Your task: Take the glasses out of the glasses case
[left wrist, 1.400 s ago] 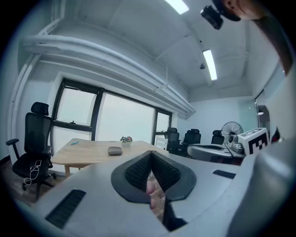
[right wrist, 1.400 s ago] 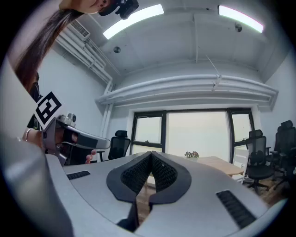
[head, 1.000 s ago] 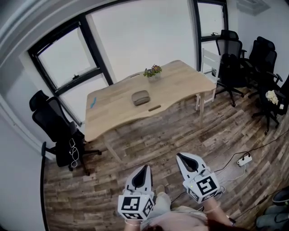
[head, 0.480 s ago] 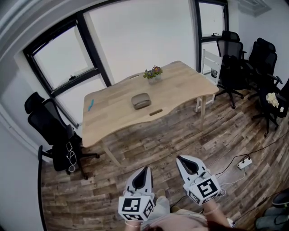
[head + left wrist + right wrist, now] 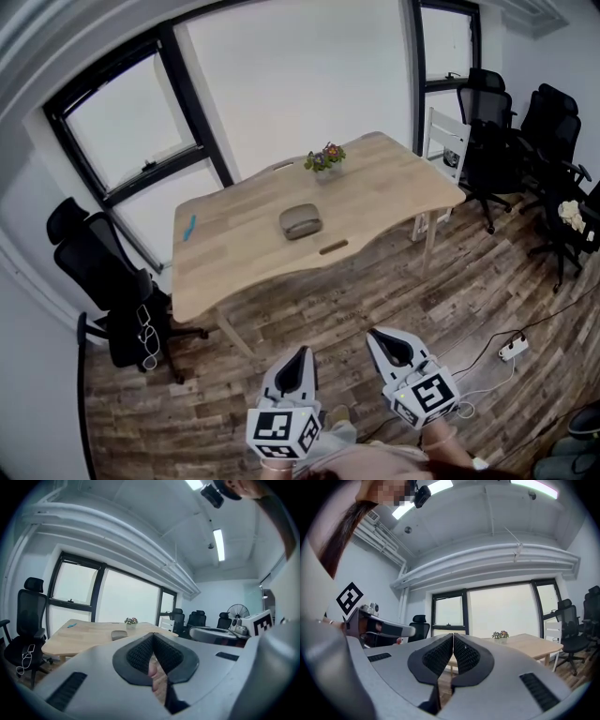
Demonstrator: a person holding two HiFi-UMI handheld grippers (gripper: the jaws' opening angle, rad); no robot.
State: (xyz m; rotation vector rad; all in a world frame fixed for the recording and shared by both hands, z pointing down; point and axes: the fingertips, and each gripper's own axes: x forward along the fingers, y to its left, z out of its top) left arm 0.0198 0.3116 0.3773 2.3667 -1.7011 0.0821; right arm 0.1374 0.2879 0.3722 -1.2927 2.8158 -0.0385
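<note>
A grey-brown glasses case (image 5: 301,221) lies closed near the middle of the wooden table (image 5: 234,253), far ahead of me. It also shows small in the left gripper view as the same case (image 5: 119,634). My left gripper (image 5: 300,353) and right gripper (image 5: 377,335) hang low over the floor, well short of the table. Both are shut with nothing between the jaws. In their own views the left gripper (image 5: 153,636) and the right gripper (image 5: 453,636) have their pads pressed together.
A small potted plant (image 5: 324,157) stands at the table's far edge and a blue object (image 5: 189,226) lies at its left end. Black office chairs (image 5: 103,272) stand left, several more (image 5: 553,141) right, with a white chair (image 5: 448,141). A power strip (image 5: 515,349) lies on the wood floor.
The head view has shifted slightly: the table and case now sit a little lower and to the right in frame. Both grippers stay shut in about the same place.
</note>
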